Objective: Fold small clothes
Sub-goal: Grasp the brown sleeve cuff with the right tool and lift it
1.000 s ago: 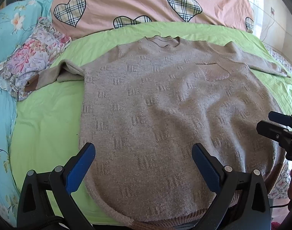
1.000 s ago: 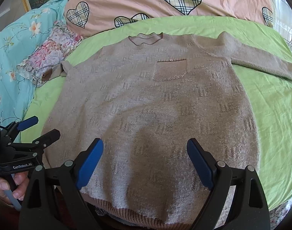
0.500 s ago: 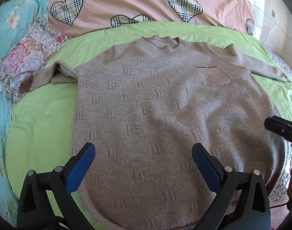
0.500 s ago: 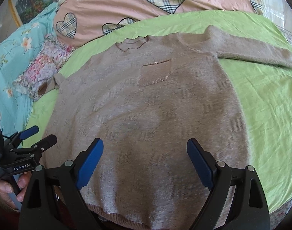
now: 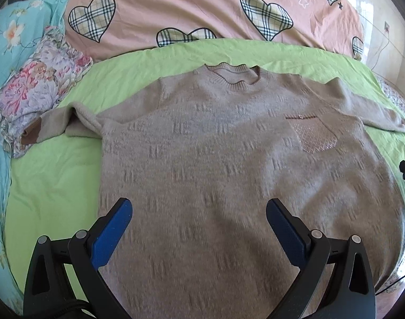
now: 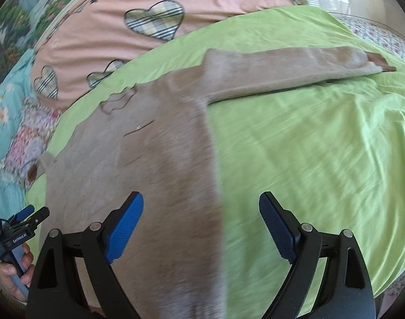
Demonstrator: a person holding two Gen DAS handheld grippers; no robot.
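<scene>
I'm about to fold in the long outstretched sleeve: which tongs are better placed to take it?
Right, probably. The right tongs are open over the sweater's edge on that side, with the sleeve lying straight ahead on the sheet. The left tongs sit over the sweater's middle, farther off.

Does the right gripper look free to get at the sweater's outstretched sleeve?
Probably yes. The right gripper is open, and the sleeve lies flat on bare green sheet, nothing between them.

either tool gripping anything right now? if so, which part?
Nothing is held. The left tool and the right tool are both open above the beige sweater, which lies flat on the green sheet, with no fabric between the fingers.
</scene>
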